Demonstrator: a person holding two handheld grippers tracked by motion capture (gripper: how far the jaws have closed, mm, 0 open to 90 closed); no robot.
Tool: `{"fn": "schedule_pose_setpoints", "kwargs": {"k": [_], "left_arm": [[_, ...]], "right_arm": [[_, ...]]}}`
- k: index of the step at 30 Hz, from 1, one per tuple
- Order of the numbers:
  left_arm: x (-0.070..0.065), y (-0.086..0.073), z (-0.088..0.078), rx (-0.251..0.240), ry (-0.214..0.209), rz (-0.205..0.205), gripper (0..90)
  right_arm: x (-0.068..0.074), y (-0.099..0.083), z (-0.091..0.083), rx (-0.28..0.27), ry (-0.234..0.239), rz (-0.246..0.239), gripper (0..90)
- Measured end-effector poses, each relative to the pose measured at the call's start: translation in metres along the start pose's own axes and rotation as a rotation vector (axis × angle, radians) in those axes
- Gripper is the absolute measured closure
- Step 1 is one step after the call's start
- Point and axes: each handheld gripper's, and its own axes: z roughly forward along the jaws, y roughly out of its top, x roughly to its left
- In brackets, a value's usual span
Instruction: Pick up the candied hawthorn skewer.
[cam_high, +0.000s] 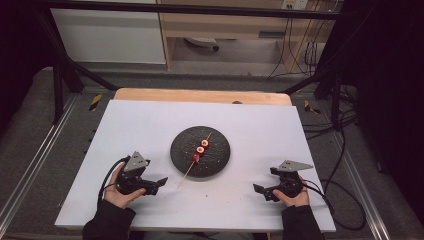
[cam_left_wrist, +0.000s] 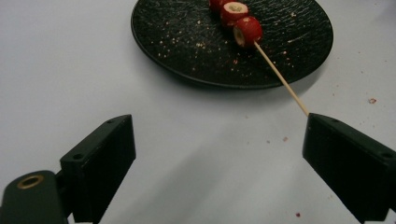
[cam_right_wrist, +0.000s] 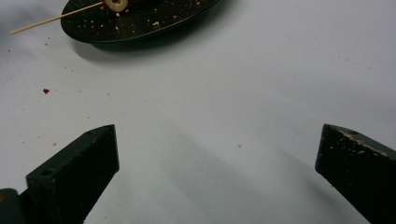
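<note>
**Both grippers wait open, short of the skewer on the plate**

Left gripper (cam_high: 161, 183) rests low on the white table (cam_high: 150, 130), held in the person's left hand (cam_high: 120, 192), its jaws spread wide with nothing between them; in the left gripper view the free end of the skewer (cam_left_wrist: 280, 79) reaches to just beside the tip of one jaw, though whether it touches cannot be told. Right gripper (cam_high: 259, 190) sits on the other side of the table, held in the right hand (cam_high: 292, 197), its jaws likewise set well apart over bare tabletop; it is well apart from the plate.

Between the two, near the middle of the table, lies a round black plate (cam_high: 217, 157); the skewer lies slanted across it, carrying three red fruit pieces (cam_high: 200, 149) in a row, all of them over the plate; the bare stick juts past the plate's near rim towards the left gripper and out over the table. Pale crumbs speckle the plate, and a few red flecks (cam_left_wrist: 372, 100) dot the table surface close by; a strip of wooden board (cam_high: 200, 95) shows beyond the table's far edge.
</note>
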Motion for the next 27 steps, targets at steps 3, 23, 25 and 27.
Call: {"fn": "schedule_pose_setpoints", "kwargs": {"k": [3,23,25,27], "left_arm": [[-0.004,0.008,0.005,0.010,0.002,0.008,9.5],[-0.031,0.050,0.056,0.131,0.003,0.020,30.1],[-0.033,0.052,0.061,0.141,0.006,0.013,34.1],[-0.035,0.054,0.065,0.154,0.009,0.007,40.7]], "right_arm": [[0.000,0.000,0.000,0.003,-0.001,0.003,0.5],[0.001,0.000,0.001,0.005,-0.002,0.004,0.6],[0.001,0.000,0.001,0.004,0.000,0.004,0.6],[0.000,0.000,0.001,0.002,0.001,0.005,0.6]]}}
